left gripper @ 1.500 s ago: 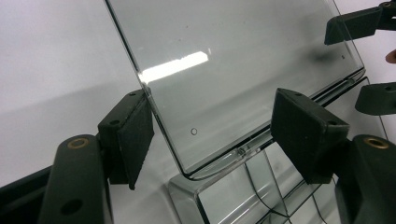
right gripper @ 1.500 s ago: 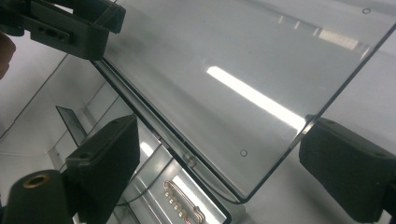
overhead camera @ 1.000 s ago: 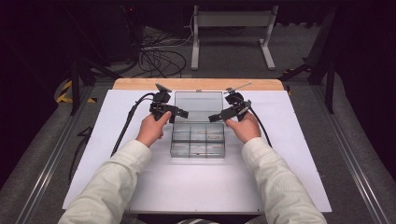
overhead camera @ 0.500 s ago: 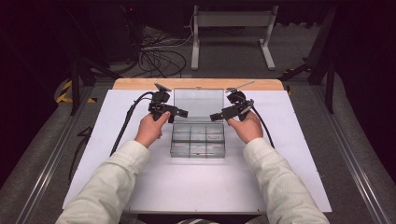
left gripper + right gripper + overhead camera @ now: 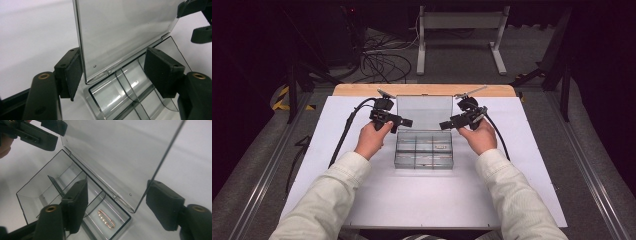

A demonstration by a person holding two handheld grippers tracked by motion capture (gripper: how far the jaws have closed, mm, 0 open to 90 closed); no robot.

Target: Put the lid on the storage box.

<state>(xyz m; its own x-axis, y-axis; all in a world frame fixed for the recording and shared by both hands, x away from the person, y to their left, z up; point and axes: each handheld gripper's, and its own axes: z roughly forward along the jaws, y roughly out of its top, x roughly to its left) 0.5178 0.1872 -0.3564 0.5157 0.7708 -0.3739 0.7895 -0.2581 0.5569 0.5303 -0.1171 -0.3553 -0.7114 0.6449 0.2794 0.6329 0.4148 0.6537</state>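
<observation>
**White tabletop, one clear box with its lid raised**

White tabletop (image 5: pixel 337 125) carries one clear compartment box (image 5: pixel 424 150), its lid (image 5: pixel 424 111) upright at the far edge. One gold-coloured clasp (image 5: pixel 106 218) lies in a compartment near the hinge. Two hand-held grippers flank the lid: the left hand-held gripper (image 5: pixel 113 71) straddles its left edge, the right hand-held gripper (image 5: pixel 116 202) its right edge. Both sets of jaws have just been closing, with gaps on each side of the lid.
</observation>
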